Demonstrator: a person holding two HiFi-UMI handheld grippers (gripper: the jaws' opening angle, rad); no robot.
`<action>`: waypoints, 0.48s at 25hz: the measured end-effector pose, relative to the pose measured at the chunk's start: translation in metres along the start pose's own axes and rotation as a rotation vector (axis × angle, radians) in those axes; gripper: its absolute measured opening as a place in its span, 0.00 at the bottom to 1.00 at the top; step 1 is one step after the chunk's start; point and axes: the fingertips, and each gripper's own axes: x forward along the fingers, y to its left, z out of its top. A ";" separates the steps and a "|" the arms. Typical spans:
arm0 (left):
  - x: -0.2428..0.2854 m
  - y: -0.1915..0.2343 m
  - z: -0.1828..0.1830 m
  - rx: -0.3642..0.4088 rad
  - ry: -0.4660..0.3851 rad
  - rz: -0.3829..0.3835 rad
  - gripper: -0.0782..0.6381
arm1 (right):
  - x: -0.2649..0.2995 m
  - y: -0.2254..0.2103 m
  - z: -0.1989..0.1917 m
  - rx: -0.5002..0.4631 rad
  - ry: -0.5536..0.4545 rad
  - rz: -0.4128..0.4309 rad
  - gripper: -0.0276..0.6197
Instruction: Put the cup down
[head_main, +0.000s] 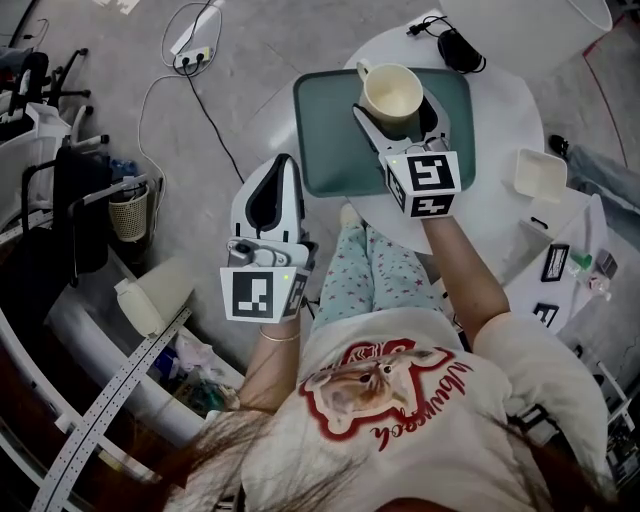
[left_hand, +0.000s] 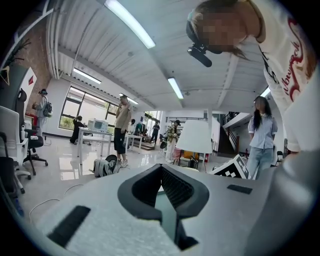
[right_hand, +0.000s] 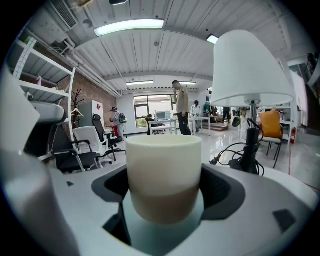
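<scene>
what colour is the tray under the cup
Muted teal green. That is the rectangular tray under the cream ceramic cup, and it shows clearest in the head view.

The head camera is looking steeply down from high above the green tray (head_main: 325, 165), taking in the whole round table (head_main: 505, 115) around it. The right camera is riding on the right tongs (head_main: 398, 116) at the tray's near side. It is facing level across the tray, so near the cup (right_hand: 163, 172) that the cup is filling the middle of the view. The left camera is riding on the left tongs (head_main: 283, 165) off the tray's left near corner and is tilting upward toward the ceiling. Both gripper views are sharing the lamp (right_hand: 250, 70) beyond the tray. The head view and the right gripper view are sharing tray and cup.
</scene>
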 end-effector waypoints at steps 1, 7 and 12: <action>-0.002 0.001 -0.002 0.006 0.000 0.000 0.13 | 0.001 0.000 -0.002 0.000 0.005 0.000 0.65; -0.007 0.004 -0.006 0.006 0.002 0.009 0.13 | 0.005 -0.002 -0.013 -0.002 0.030 0.005 0.65; -0.010 0.004 -0.010 0.000 0.011 0.013 0.13 | 0.010 -0.005 -0.020 0.006 0.046 0.004 0.65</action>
